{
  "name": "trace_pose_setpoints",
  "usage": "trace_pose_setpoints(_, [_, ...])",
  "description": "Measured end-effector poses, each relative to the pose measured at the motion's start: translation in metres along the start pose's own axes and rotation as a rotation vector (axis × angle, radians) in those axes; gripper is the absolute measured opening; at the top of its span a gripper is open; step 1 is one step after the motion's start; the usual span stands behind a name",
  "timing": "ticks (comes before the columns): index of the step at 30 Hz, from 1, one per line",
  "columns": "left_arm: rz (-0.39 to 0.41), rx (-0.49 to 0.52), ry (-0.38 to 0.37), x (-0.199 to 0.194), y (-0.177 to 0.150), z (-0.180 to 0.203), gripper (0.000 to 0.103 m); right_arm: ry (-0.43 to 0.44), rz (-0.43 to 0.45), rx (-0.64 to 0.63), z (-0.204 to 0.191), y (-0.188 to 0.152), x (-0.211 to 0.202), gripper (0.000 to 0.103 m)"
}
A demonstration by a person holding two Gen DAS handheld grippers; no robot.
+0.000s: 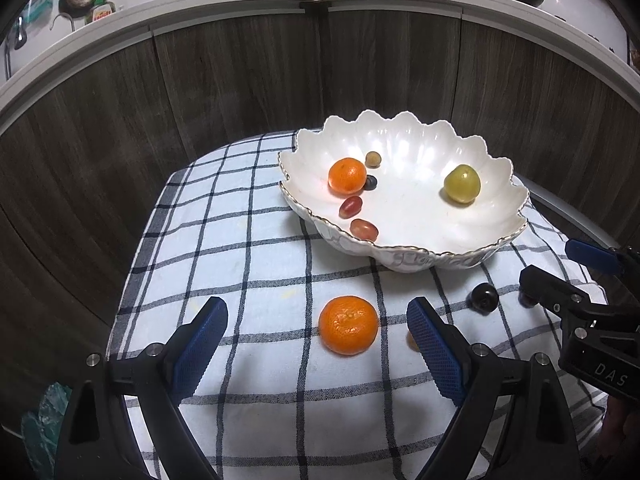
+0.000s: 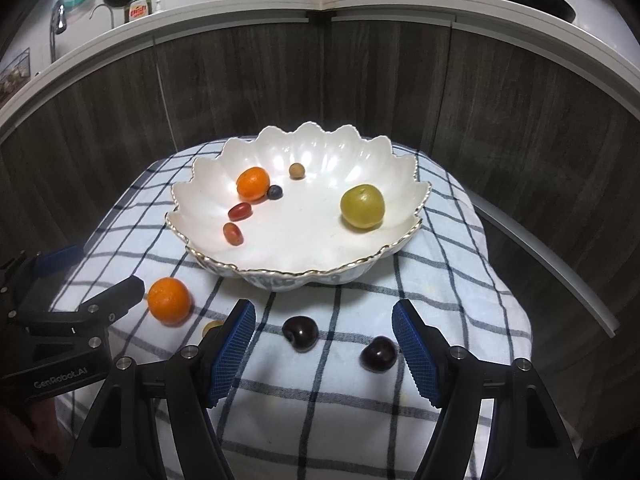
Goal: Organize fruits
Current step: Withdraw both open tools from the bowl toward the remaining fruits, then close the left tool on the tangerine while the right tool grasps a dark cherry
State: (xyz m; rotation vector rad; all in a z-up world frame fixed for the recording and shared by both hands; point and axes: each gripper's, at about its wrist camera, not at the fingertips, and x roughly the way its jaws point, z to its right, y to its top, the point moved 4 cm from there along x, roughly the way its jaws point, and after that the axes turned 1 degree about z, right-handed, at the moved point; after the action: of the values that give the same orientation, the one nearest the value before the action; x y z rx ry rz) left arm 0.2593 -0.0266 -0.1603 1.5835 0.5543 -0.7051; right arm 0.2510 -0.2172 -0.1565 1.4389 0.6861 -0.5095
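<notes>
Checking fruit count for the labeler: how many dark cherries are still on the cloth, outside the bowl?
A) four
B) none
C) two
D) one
C: the right wrist view shows two dark cherries, one and another, lying on the checked cloth in front of the white bowl, between the open fingers of the right gripper.
</notes>
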Motion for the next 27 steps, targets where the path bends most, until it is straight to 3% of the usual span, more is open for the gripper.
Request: trace_pose_setpoints(27, [-0.082, 0.027, -0.061, 0.048, -0.020, 0.009, 0.072, 0.042, -0.081, -0.022, -0.008, -0.017, 0.052, 0.071])
